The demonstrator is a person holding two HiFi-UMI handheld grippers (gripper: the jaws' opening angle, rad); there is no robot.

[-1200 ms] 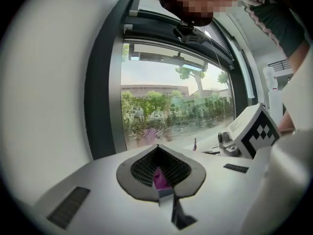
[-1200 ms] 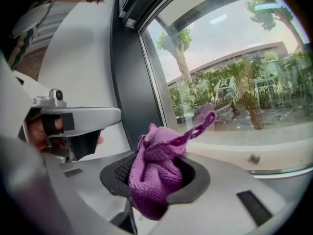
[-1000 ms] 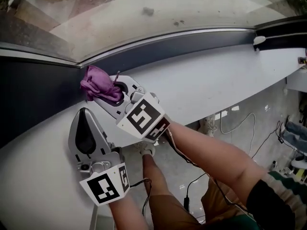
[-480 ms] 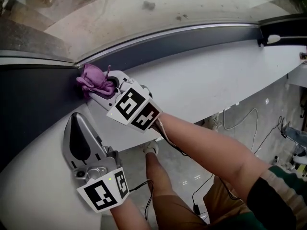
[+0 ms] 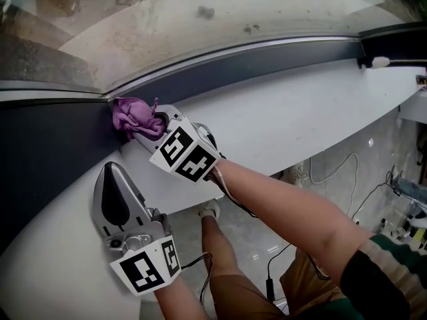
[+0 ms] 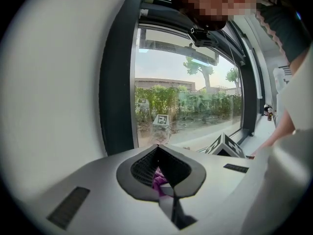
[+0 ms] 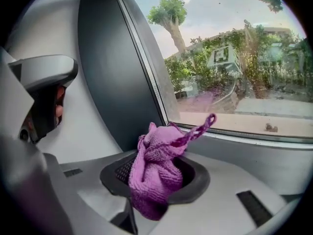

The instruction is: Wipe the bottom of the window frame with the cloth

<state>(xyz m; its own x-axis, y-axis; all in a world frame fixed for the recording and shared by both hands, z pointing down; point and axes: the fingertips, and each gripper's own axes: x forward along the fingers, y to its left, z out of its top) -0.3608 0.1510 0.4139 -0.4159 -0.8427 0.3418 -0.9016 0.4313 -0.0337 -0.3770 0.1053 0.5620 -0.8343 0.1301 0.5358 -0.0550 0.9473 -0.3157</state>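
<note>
A bunched purple cloth [image 5: 133, 117] is pinched in my right gripper [image 5: 143, 127], which is shut on it. The cloth presses into the corner where the dark bottom window frame [image 5: 253, 59] meets the dark side frame [image 5: 47, 139]. In the right gripper view the cloth [image 7: 156, 168] sticks up out of the closed jaws, just short of the frame's lower rail [image 7: 254, 151]. My left gripper [image 5: 113, 199] lies lower on the white sill, shut and empty, its tip pointing up toward the cloth. In the left gripper view a sliver of the cloth [image 6: 157, 181] shows past the closed jaws.
The white sill [image 5: 293, 112] runs right along the frame to a small white fitting [image 5: 379, 63] at the far end. Glass [image 5: 200, 12] rises above the frame. Below the sill edge lie floor and cables [image 5: 333, 172]. The person's legs stand under the sill.
The right gripper has pushed the cloth left and a little down, deeper into the corner of the frame. The left gripper has stayed almost where it was.
</note>
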